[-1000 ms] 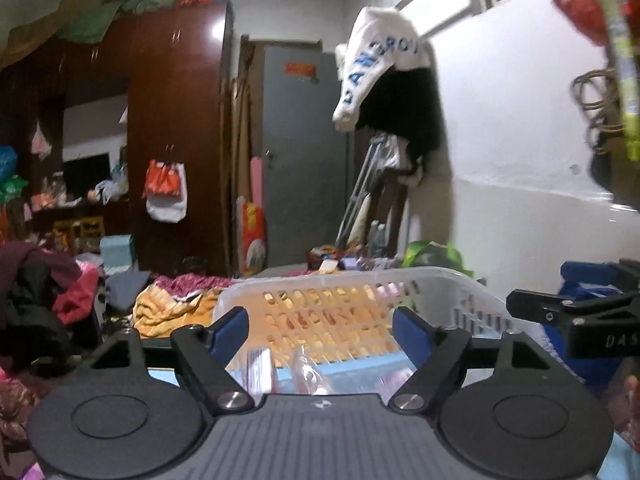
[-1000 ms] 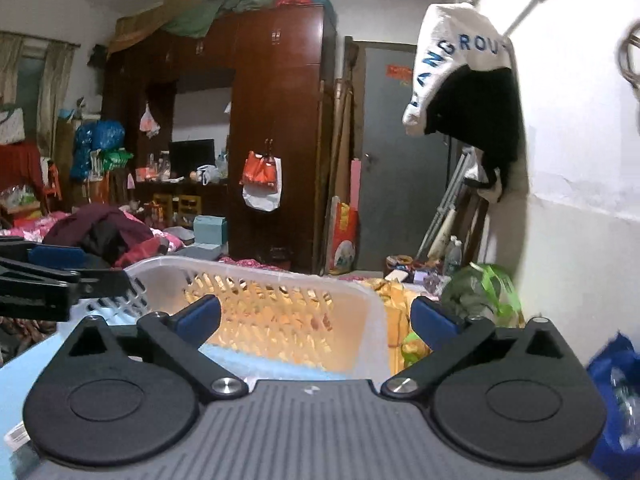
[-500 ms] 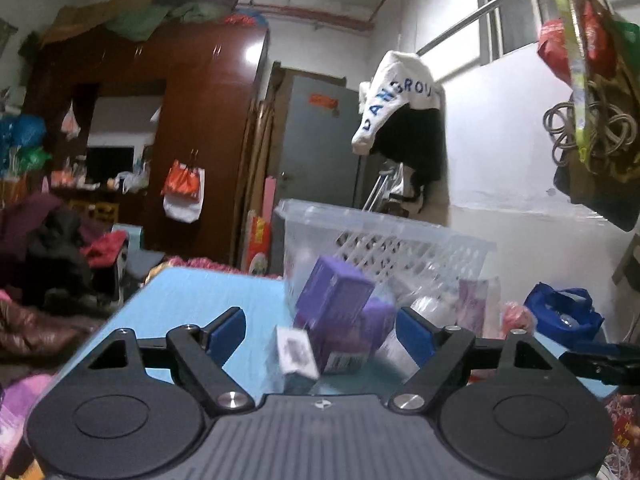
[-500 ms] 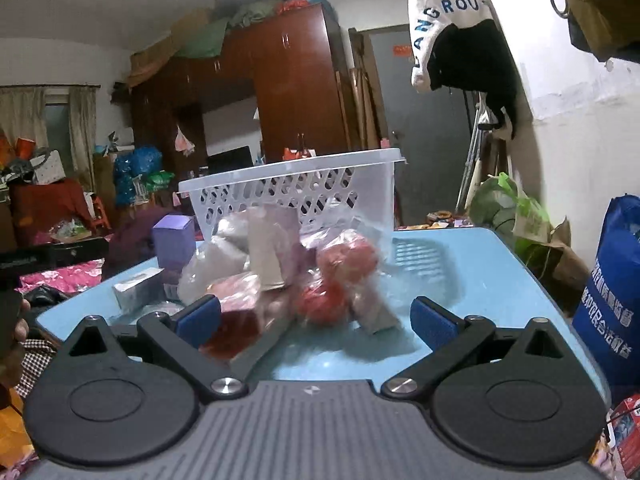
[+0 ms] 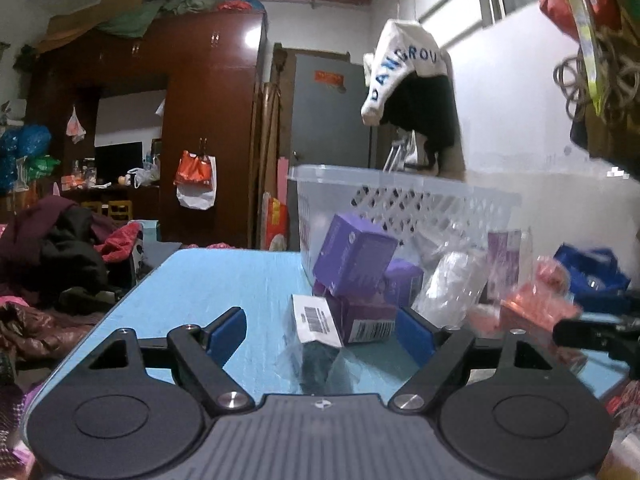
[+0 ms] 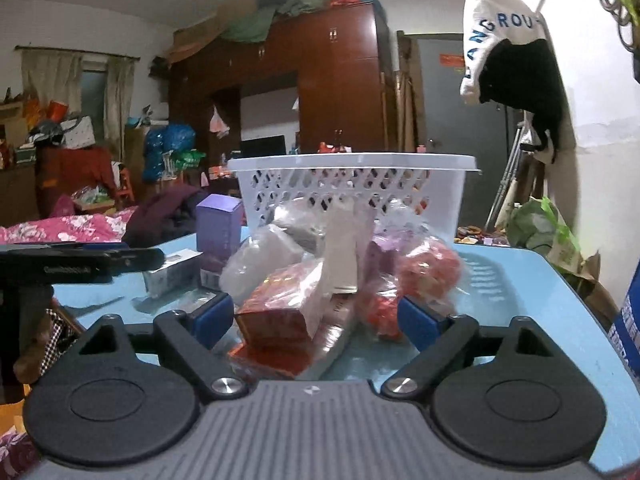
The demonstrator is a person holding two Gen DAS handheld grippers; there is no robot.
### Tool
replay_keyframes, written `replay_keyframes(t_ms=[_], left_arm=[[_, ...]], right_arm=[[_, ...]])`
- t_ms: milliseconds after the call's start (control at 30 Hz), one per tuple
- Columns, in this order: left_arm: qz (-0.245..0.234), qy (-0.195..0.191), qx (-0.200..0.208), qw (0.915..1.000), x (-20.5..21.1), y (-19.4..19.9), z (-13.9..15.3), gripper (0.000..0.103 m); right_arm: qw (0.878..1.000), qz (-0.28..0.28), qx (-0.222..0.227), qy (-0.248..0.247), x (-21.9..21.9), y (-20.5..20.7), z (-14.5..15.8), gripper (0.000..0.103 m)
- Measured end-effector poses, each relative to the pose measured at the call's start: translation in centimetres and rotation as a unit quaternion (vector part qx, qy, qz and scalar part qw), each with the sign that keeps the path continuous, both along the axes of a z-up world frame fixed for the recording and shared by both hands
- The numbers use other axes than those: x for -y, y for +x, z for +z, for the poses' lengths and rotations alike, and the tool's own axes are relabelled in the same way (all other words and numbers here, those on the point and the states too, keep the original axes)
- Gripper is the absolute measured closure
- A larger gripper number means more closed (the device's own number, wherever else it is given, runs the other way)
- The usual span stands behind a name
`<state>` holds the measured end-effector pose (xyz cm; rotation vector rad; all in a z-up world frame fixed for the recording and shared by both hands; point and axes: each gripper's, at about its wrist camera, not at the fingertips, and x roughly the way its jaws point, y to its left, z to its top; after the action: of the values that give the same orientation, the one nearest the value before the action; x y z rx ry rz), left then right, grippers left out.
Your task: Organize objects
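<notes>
My left gripper [image 5: 320, 332] gapes around a bagged item [image 5: 316, 328]; right gripper [image 6: 316, 316], jaws just narrowing, brackets the red packet [image 6: 280, 308], untouched.

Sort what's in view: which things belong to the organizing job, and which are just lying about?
Job:
- white basket
- purple boxes
- red packet
- bagged items
- blue table

Lying about:
- wardrobe
- clothes pile
- hanging garment
- blue bag
</notes>
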<state>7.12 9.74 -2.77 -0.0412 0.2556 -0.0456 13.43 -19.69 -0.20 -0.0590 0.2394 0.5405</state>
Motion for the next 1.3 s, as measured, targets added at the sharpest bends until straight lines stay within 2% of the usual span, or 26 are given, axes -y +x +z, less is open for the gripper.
replay_keyframes(t_ms=[67, 200, 367, 433, 467, 500, 533, 567, 600, 700, 900, 1133, 1300], left_arm=[[-0.002, 0.007, -0.009, 0.9999, 0.2, 0.5, -0.3, 0.018], [0.003, 0.018, -0.021, 0.9996, 0.5, 0.9, -0.7, 0.018], [0.006, 0.017, -0.028, 0.9995, 0.7, 1.3, -0.8, 0.018], [0.010, 0.018, -0.027, 0.9994, 0.8, 1.3, -0.8, 0.021], [0.010, 0.018, -0.026, 0.9995, 0.8, 1.3, -0.8, 0.024], [0.010, 0.017, -0.026, 0.9995, 0.8, 1.4, -0.8, 0.035], [0.011, 0.016, -0.030, 0.9994, 0.8, 1.5, -0.9, 0.048], [0.012, 0.016, -0.035, 0.9992, 0.8, 1.6, -0.9, 0.053], [0.013, 0.014, -0.038, 0.9991, 0.8, 1.8, -0.9, 0.061], [0.022, 0.011, -0.034, 0.9991, 0.7, 1.5, -0.9, 0.063], [0.032, 0.008, 0.015, 0.9994, 0.7, -0.6, 0.1, 0.064], [0.025, -0.012, 0.015, 0.9995, 0.4, -0.4, 0.6, 0.064], [0.018, -0.017, 0.031, 0.9992, 0.6, -1.2, 1.4, 0.064]], right_arm=[[1.000, 0.001, 0.001, -0.010, -0.3, 0.1, -0.2, 0.021], [1.000, 0.006, -0.007, -0.016, -0.8, 0.0, -0.8, 0.027], [1.000, 0.011, -0.002, -0.020, -1.6, -0.2, -0.9, 0.037], [1.000, 0.011, 0.004, -0.023, -2.0, -0.3, -0.8, 0.043], [1.000, 0.011, 0.005, -0.023, -2.2, -0.3, -0.7, 0.048], [1.000, 0.013, 0.005, -0.022, -2.4, -0.3, -0.7, 0.052], [1.000, 0.015, 0.005, -0.023, -2.5, -0.3, -0.7, 0.061], [1.000, 0.015, 0.003, -0.026, -2.7, -0.3, -0.8, 0.065], [1.000, 0.015, 0.003, -0.027, -2.8, -0.3, -0.8, 0.065], [1.000, 0.010, 0.008, -0.018, -2.4, -0.6, -0.8, 0.067], [1.000, 0.006, 0.021, -0.001, -1.2, -1.4, 0.0, 0.068], [1.000, -0.001, 0.024, 0.010, -0.4, -1.0, 0.8, 0.068], [0.999, 0.005, 0.032, 0.027, 0.8, -1.6, 2.0, 0.068]])
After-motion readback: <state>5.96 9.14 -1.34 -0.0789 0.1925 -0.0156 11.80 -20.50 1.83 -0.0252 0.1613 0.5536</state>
